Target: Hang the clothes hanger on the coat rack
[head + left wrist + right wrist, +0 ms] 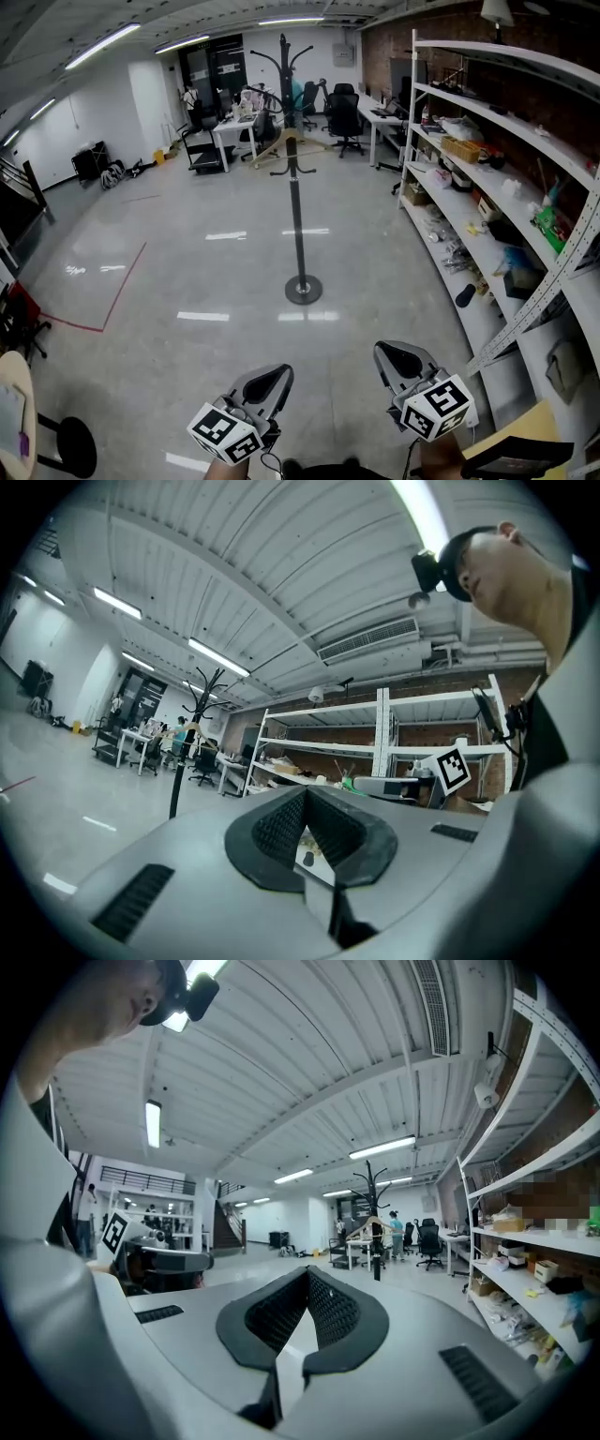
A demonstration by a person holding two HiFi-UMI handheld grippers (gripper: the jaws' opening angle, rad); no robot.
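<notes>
Both hand-held tools sit low at the front of the head view. The left tool [279,375] has its jaws closed tip to tip with nothing between them. The right tool [386,352], just beside it, is likewise shut and empty. Each carries its marker cube at the near end, and each one's own view shows the dark ribbed pads meeting at a point.

Well ahead of the tools, roughly on the line between them, the coat rack [297,216] stands upright on the floor [187,262], a dark pole on a round base [303,290]. The hanger [279,150], pale wood, hangs tilted from a lower hook on the rack, on the left side of the pole, well apart from either tool. Both gripper views catch the rack and hanger small in the distance, above the closed tips.

To the right of the right tool runs a long white shelf [469,108] against a brick wall, its levels littered with small items too small to tell apart. Left of the left tool, red tape [122,281] marks a line on the floor. Far beyond the rack stand a white surface [230,131] and black chairs [344,117], with people around them.
</notes>
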